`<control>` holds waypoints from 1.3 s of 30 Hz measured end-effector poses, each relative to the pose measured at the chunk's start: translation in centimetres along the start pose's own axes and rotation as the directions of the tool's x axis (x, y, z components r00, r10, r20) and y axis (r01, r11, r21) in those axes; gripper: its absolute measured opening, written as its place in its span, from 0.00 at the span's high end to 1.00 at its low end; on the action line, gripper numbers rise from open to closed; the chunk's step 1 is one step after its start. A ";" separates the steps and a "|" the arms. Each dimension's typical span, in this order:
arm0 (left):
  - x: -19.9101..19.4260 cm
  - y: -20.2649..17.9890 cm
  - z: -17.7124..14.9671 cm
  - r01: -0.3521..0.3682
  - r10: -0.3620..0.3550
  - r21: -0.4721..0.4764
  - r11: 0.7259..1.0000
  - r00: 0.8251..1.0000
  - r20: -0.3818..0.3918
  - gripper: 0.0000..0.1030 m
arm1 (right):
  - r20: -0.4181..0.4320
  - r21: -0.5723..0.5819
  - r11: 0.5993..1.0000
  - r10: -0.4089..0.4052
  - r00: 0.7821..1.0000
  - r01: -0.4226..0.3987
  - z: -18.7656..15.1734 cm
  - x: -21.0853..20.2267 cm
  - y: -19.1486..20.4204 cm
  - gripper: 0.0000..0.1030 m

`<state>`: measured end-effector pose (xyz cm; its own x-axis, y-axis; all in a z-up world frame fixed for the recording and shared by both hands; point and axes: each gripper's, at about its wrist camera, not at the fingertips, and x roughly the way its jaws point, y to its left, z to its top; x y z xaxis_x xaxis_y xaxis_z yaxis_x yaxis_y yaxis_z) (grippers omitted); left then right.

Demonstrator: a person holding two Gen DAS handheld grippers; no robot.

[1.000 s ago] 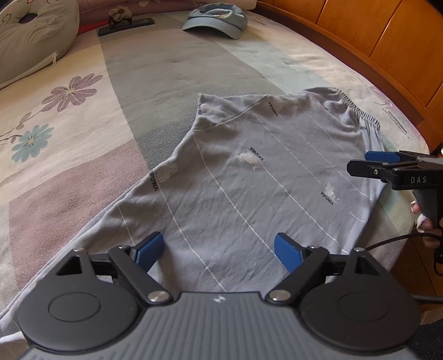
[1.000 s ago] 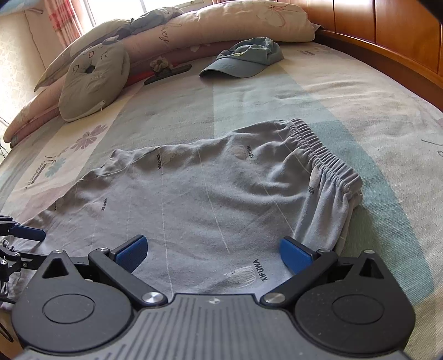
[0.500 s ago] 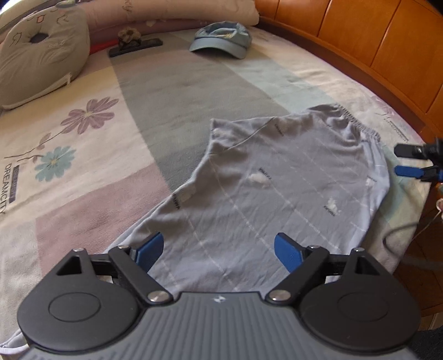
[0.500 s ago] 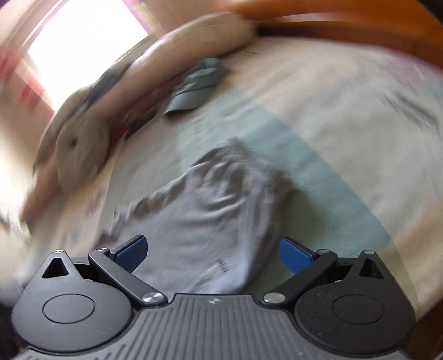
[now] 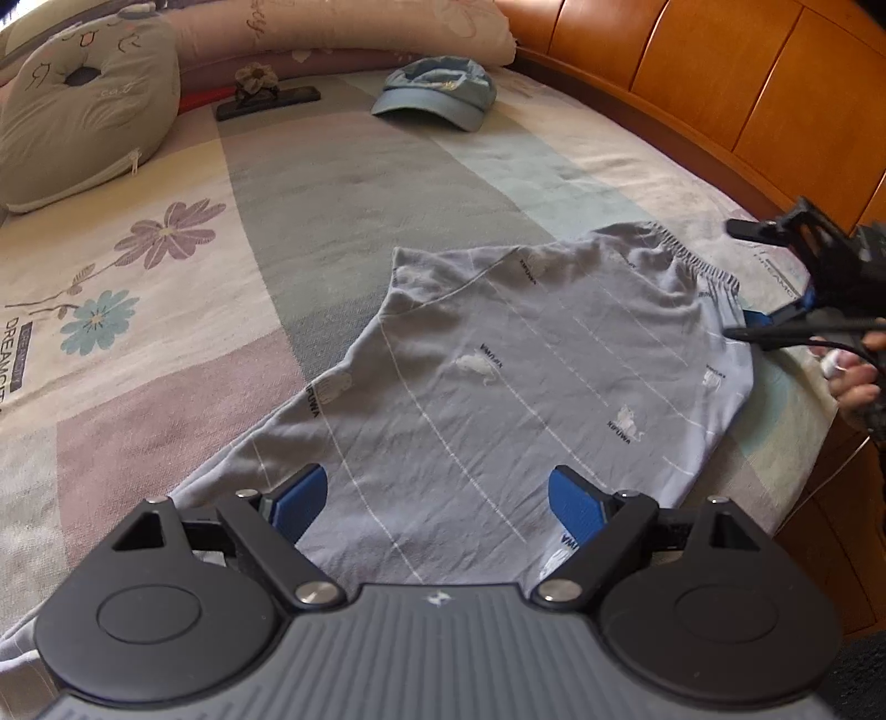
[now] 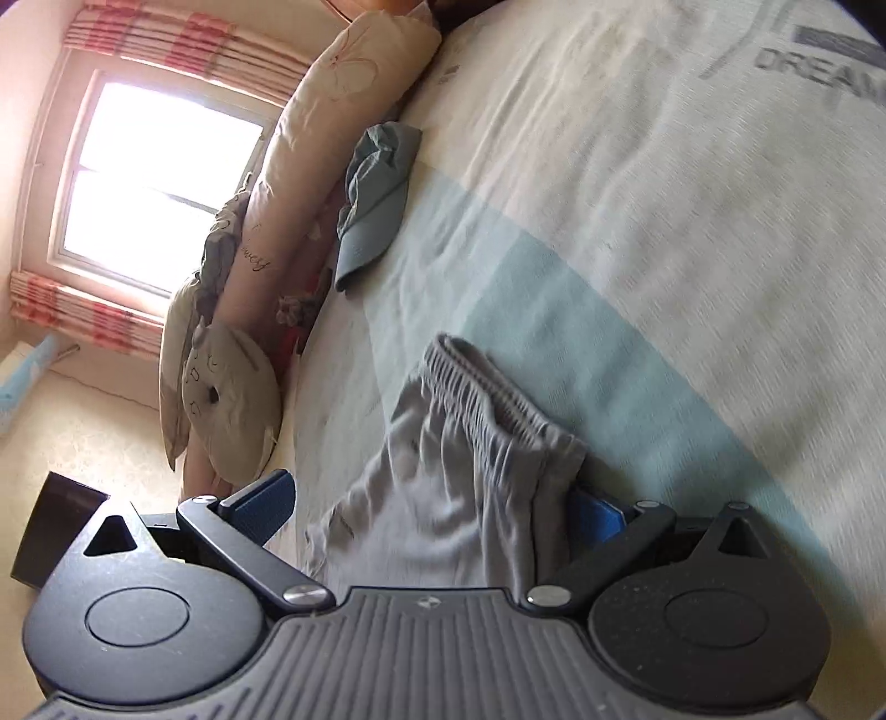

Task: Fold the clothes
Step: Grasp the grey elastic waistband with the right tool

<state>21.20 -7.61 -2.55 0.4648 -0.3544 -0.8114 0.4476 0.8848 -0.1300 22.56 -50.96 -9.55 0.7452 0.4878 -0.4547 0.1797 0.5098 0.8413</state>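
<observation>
The bed [image 5: 343,183] is wearing a spread of broad colour panels: cream with printed flowers at the left, a grey band up the middle, pale teal and off-white toward the right, dusty pink in the near left corner. A pair of grey shorts [image 5: 498,387] is lying flat on it near the front edge, the gathered waistband pointing right and thin white lines running across the cloth. A blue cap [image 5: 437,94] is sitting further back. A grey cushion [image 5: 83,111] is resting at the far left, and a long pink bolster [image 5: 343,27] is stretching along the far edge. A dark flat object [image 5: 268,102] is lying before the bolster.
</observation>
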 end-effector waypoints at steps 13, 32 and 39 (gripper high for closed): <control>1.1 -0.4 0.4 0.017 -0.017 -0.026 1.000 1.000 -0.005 0.16 | 0.007 -0.065 0.998 0.007 1.000 -0.007 -2.6 0.8 1.4 0.00; 0.9 0.9 -0.3 -0.003 0.003 -0.061 0.998 1.000 -0.007 0.16 | 0.096 -0.285 0.958 0.004 0.995 0.024 -2.7 3.1 2.2 0.00; 0.5 1.1 -0.4 -0.013 0.013 -0.064 0.998 1.000 0.012 0.16 | 0.111 -0.310 0.950 -0.007 0.994 0.042 -2.8 2.6 1.7 0.15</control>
<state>21.58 -6.73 -3.35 0.4803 -0.3461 -0.8059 0.3917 0.9068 -0.1560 23.00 -46.89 -10.12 0.8108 0.4020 -0.4254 0.0028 0.7240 0.6897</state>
